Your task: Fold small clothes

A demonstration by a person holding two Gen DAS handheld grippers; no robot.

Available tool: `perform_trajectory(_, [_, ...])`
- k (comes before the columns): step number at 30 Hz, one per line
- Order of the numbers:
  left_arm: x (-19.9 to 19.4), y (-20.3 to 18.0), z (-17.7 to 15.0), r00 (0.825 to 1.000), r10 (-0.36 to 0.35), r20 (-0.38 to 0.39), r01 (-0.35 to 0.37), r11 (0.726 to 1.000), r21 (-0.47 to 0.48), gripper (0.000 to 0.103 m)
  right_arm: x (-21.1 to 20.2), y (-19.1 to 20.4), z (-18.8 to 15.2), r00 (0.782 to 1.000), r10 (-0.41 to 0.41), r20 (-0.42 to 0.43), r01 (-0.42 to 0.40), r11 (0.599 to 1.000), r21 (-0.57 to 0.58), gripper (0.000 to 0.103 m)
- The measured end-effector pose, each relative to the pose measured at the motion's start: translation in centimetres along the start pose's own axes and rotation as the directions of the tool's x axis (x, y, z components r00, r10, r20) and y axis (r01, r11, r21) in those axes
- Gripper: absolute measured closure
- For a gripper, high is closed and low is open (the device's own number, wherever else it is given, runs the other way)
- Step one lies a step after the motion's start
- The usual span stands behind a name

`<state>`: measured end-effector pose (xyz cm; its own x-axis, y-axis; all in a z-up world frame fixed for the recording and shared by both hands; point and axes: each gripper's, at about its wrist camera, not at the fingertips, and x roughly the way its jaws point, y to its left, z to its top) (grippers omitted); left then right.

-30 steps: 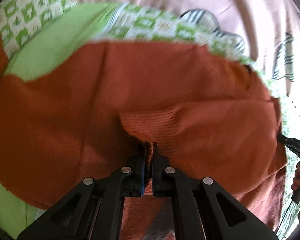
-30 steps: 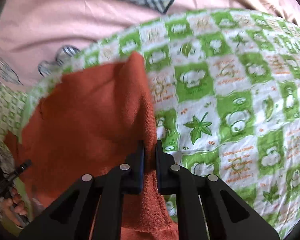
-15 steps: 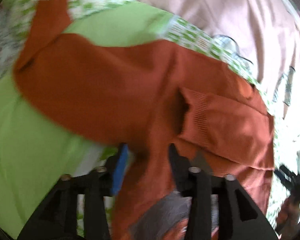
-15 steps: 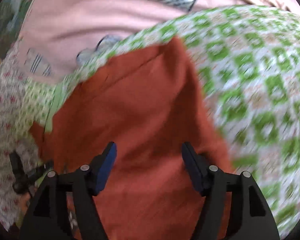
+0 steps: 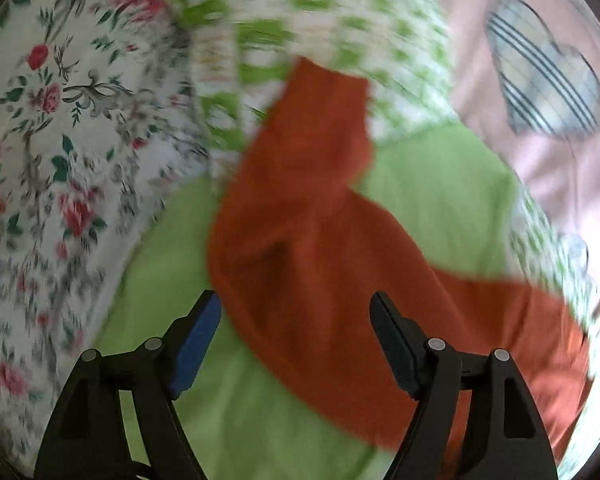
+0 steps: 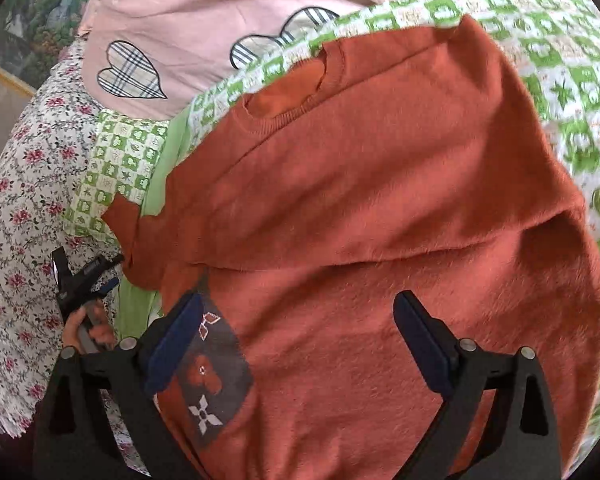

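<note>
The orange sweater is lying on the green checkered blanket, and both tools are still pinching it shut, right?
Not quite. The orange sweater does lie on the green checkered blanket, but neither tool pinches it. The right tool and the left tool both stand open, their jaws having just been opening, with the cloth loose beneath them. Each wrist view shows its own tool.

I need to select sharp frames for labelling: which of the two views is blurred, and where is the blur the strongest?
Left wrist view: heavy motion smear, worst on the green checked cloth at top; orange sweater edges soft, left gripper sharp. Right wrist view: mostly crisp, sweater knit and neckline readable, slight smear at the right rim; fisheye bending in both.
</note>
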<state>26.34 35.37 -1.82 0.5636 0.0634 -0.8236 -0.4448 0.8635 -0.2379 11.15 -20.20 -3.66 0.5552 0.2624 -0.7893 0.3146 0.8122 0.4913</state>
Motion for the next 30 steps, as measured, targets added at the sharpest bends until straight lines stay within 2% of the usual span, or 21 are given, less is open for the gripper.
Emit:
perform_trajectory(4, [3.0, 2.4, 3.0, 1.000, -0.005, -0.017, 0.005, 0.999, -0.049, 0.026, 0.8, 1.2, -0.6, 0.999, -0.020, -0.038, 0.017, 0.997, -0.070, 0.007])
perform_trajectory(6, [4.7, 3.1, 4.1, 0.998, -0.038, -0.043, 0.035, 0.998, -0.058, 0.026, 0.6, 1.8, -0.8, 0.999, -0.031, -0.023, 0.028, 0.994, -0.109, 0.007])
perform_trajectory(8, [6.2, 3.7, 4.8, 0.996, -0.064, -0.069, 0.060, 0.996, -0.064, 0.026, 0.9, 2.6, -0.9, 0.999, -0.031, -0.045, 0.024, 0.989, -0.147, 0.007])
perform_trajectory(10, [6.9, 3.9, 5.3, 0.996, -0.076, -0.053, 0.073, 0.996, -0.056, 0.028, 1.2, 3.1, -0.9, 0.998, -0.032, -0.054, 0.023, 0.985, -0.173, 0.007])
perform_trajectory(11, [6.8, 3.8, 5.6, 0.995, -0.095, -0.042, 0.093, 0.995, -0.046, 0.042, 1.2, 3.2, -0.9, 0.998, -0.034, -0.053, 0.024, 0.984, -0.177, 0.007])
perform_trajectory(12, [6.9, 3.6, 5.8, 0.992, -0.116, -0.039, 0.114, 0.993, -0.038, 0.061, 1.4, 3.3, -0.8, 0.998, -0.035, -0.051, 0.025, 0.984, -0.179, 0.007])
perform_trajectory(13, [6.8, 3.4, 6.0, 0.990, -0.138, -0.038, 0.137, 0.990, -0.027, 0.070, 1.4, 3.4, -0.8, 0.998, -0.040, -0.044, 0.031, 0.984, -0.177, 0.007])
perform_trajectory(14, [6.3, 2.9, 6.0, 0.988, -0.150, -0.029, 0.150, 0.989, -0.003, 0.084, 1.4, 3.4, -0.8, 0.999, -0.042, -0.035, 0.035, 0.984, -0.174, 0.007])
perform_trajectory(15, [5.8, 2.4, 5.8, 0.989, -0.149, -0.018, 0.150, 0.989, 0.019, 0.093, 1.5, 3.3, -0.7, 0.999, -0.043, -0.027, 0.038, 0.984, -0.173, 0.007])
perform_trajectory(18, [3.5, -0.3, 4.9, 0.985, -0.170, 0.027, 0.167, 0.982, 0.091, 0.096, 1.6, 3.2, -0.6, 0.999, -0.042, -0.028, 0.036, 0.984, -0.173, 0.007])
perform_trajectory(21, [0.6, -3.1, 4.0, 0.971, -0.228, 0.068, 0.218, 0.967, 0.131, 0.097, 1.6, 2.8, -0.4, 1.000, -0.021, -0.018, 0.018, 0.985, -0.172, 0.008])
perform_trajectory(24, [-2.1, -7.1, 1.9, 0.952, -0.293, 0.084, 0.275, 0.945, 0.179, 0.097, 1.3, 2.2, 0.1, 1.000, -0.006, 0.000, 0.006, 0.988, -0.154, 0.016])
perform_trajectory(28, [-4.5, -12.8, -1.8, 0.929, -0.365, 0.064, 0.339, 0.907, 0.251, 0.097, 0.3, 0.6, 1.2, 0.999, 0.000, 0.044, 0.004, 0.996, -0.091, 0.028])
perform_trajectory(30, [-5.3, -16.9, -4.4, 0.914, -0.404, 0.037, 0.376, 0.878, 0.298, 0.097, -0.5, -0.5, 1.7, 0.998, -0.011, 0.063, 0.015, 0.998, -0.065, 0.031])
